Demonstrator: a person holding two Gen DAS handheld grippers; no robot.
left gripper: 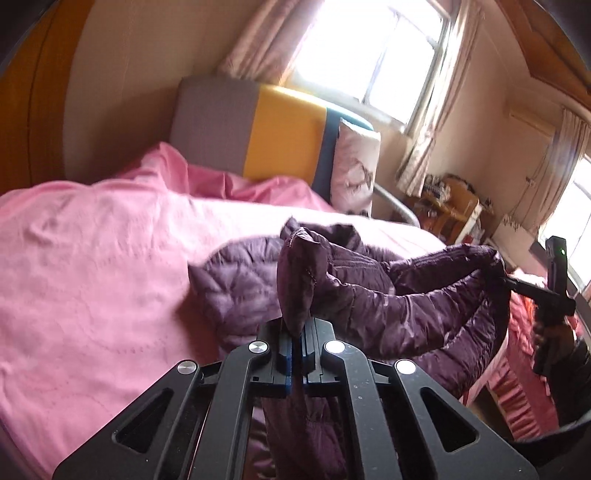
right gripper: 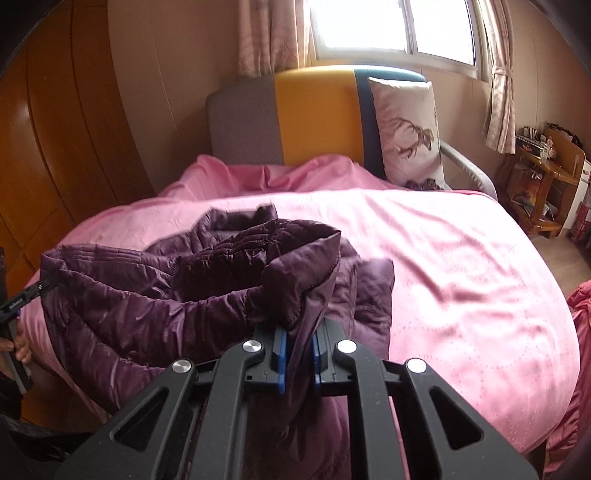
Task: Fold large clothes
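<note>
A dark purple quilted jacket point(left gripper: 388, 299) is lifted at two points above the pink bed cover point(left gripper: 92, 266); the rest of it is bunched on the bed. In the left wrist view my left gripper point(left gripper: 295, 332) is shut on a fold of the jacket's edge. At the far right of that view my right gripper point(left gripper: 504, 280) pinches the other end. In the right wrist view my right gripper point(right gripper: 299, 334) is shut on a thick fold of the jacket point(right gripper: 147, 295), with cloth between the blue pads. My left gripper point(right gripper: 44, 286) grips the jacket's far left end.
A grey, yellow and blue headboard point(right gripper: 314, 118) and a deer-print pillow point(right gripper: 406, 133) stand at the bed's far end under a curtained window point(right gripper: 391, 26). Wooden wardrobe doors point(right gripper: 55, 147) line the left. A cluttered wooden desk point(right gripper: 543, 177) stands at the right. A hand point(right gripper: 20, 345) holds the left gripper.
</note>
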